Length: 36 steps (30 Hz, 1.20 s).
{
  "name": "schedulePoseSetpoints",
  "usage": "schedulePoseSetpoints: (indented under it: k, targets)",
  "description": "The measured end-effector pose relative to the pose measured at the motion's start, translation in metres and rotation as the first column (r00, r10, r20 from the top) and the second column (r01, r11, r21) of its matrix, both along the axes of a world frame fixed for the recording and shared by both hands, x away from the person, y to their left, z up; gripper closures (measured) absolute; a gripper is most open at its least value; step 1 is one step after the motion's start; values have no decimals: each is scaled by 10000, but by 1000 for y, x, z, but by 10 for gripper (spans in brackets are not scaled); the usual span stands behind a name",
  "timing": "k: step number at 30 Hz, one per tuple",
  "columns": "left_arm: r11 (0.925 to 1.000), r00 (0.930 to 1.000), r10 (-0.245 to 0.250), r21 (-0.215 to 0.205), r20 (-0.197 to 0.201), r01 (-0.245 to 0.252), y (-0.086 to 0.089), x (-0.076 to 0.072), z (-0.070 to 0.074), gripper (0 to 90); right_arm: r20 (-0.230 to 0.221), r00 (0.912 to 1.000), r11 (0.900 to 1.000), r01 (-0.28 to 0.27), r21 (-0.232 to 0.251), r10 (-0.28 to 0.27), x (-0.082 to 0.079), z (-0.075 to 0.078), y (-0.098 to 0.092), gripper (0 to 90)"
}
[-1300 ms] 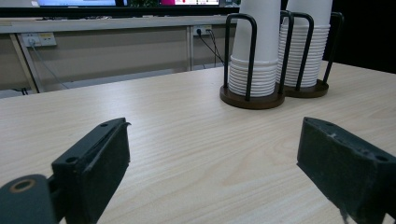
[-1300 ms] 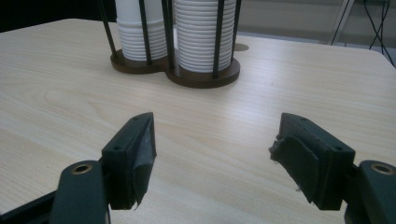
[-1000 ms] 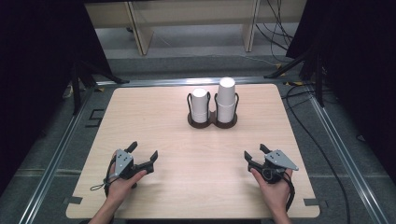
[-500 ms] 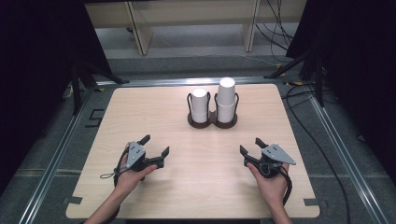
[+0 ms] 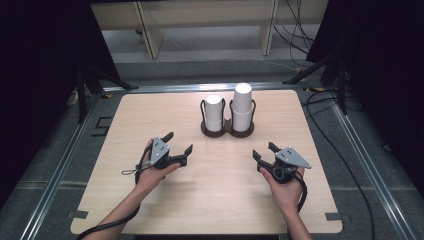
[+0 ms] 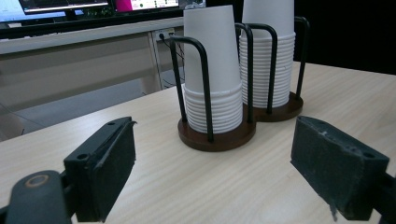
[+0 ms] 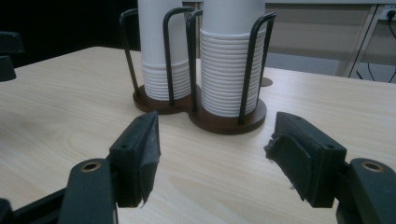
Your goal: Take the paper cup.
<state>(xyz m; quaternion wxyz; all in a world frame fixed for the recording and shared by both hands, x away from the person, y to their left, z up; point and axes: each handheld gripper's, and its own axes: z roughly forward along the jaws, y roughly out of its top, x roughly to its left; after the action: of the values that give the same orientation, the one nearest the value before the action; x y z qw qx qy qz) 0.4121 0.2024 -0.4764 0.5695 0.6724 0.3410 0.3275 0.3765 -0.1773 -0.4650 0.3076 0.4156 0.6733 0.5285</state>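
A dark wooden cup holder [image 5: 227, 131] with black wire loops stands at the middle back of the table. It holds two stacks of white paper cups: a shorter left stack [image 5: 214, 112] and a taller right stack [image 5: 242, 105]. My left gripper [image 5: 179, 142] is open, held above the table left of and nearer than the holder, and points at it. My right gripper [image 5: 264, 149] is open too, right of and nearer than the holder. In the left gripper view the shorter stack [image 6: 212, 70] rises between the wide-apart jaws. In the right gripper view both stacks [image 7: 231, 60] stand ahead of the empty jaws.
The light wooden table [image 5: 150, 200] sits in a metal frame [image 5: 65, 165]. Pale shelving [image 5: 200, 20] stands behind it, and cables [image 5: 320, 100] run over the floor at the right. Monitors [image 6: 56, 5] glow in the background of the left gripper view.
Both hands have moved their grippers forward and inward toward the cup holder; the left one moved most. Both stay open. The cups have not moved.
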Motion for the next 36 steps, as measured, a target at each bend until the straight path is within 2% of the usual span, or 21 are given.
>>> schedulePoseSetpoints:
  k: [1, 2, 3, 4, 7, 8, 10, 11, 14, 15, 16, 17, 21, 22, 23, 26, 31, 32, 33, 34, 36]
  targets:
    - [9999, 10000, 18, 117, -50, -17, 0, 2, 1, 132, 0, 10000, 10000, 0, 0, 0, 0, 0, 0, 329]
    - [10000, 10000, 54, 59, -29, -54, -2, 5, 2, 129, -178, 9998, 10000, -62, -60, 61, 0, 1, 0, 329]
    - [9999, 9999, 101, 114, -39, -101, -4, 8, 3, 118, -13, 10000, 10000, -77, 55, 77, 3, 2, 2, 329]
    - [9998, 9999, 99, 191, -61, -98, -4, 9, 4, 105, -114, 9999, 9999, -64, 156, 65, 4, 3, 4, 328]
    - [9997, 10000, 33, 225, -58, -32, -9, 17, 7, 89, 28, 9999, 9995, -140, 280, 140, 8, 6, 7, 325]
    - [9995, 9999, 41, 304, -165, -36, -10, 18, 8, 84, -8, 9998, 9991, -186, 372, 186, 10, 8, 9, 323]
    - [9993, 9999, -13, 364, -152, 19, -13, 22, 10, 69, -63, 9998, 9994, -174, 301, 176, 12, 12, 11, 320]
    - [9993, 9999, -53, 361, -141, 58, -16, 26, 11, 64, 244, 9996, 9995, -171, 251, 165, 16, 14, 13, 318]
    - [9992, 9998, -79, 385, -182, 86, -20, 30, 12, 59, 129, 9996, 9993, -267, 263, 264, 18, 17, 15, 316]
    - [9991, 9997, -105, 412, -217, 114, -22, 33, 12, 59, -91, 9995, 9985, -306, 452, 311, 19, 18, 18, 315]
    - [9992, 9997, -112, 393, -210, 120, -24, 35, 12, 57, 138, 9995, 9992, -274, 305, 270, 22, 20, 19, 314]
    - [9993, 9997, -107, 360, -201, 114, -25, 36, 12, 51, -51, 9995, 9993, -309, 197, 310, 23, 22, 20, 312]
    - [9988, 9995, -170, 457, -257, 182, -31, 43, 11, 49, 141, 9991, 9988, -411, 251, 408, 27, 23, 24, 309]
    - [9987, 9994, -174, 478, -303, 189, -33, 45, 11, 49, 377, 9983, 9987, -456, 205, 448, 30, 23, 25, 309]
    - [9981, 9992, -255, 544, -308, 271, -35, 47, 11, 51, 165, 9986, 9983, -501, 281, 497, 32, 26, 28, 308]
    - [9976, 9990, -316, 609, -308, 334, -41, 51, 12, 60, 295, 9984, 9987, -479, 163, 474, 35, 28, 30, 307]
    - [9956, 9980, -502, 778, -383, 531, -53, 62, 12, 73, 150, 9982, 9978, -580, 306, 576, 42, 35, 39, 307]
    - [9956, 9979, -484, 784, -422, 516, -54, 64, 11, 77, 246, 9974, 9974, -678, 242, 672, 46, 37, 41, 307]
    - [9954, 9975, -504, 796, -491, 542, -56, 68, 11, 80, 416, 9974, 9983, -584, -34, 585, 48, 39, 42, 307]
    - [9952, 9972, -530, 794, -536, 572, -58, 70, 10, 93, 405, 9960, 9968, -797, 65, 794, 53, 41, 46, 307]
    - [9946, 9971, -498, 881, -568, 547, -61, 74, 8, 97, 502, 9967, 9980, -632, 25, 630, 54, 42, 48, 307]
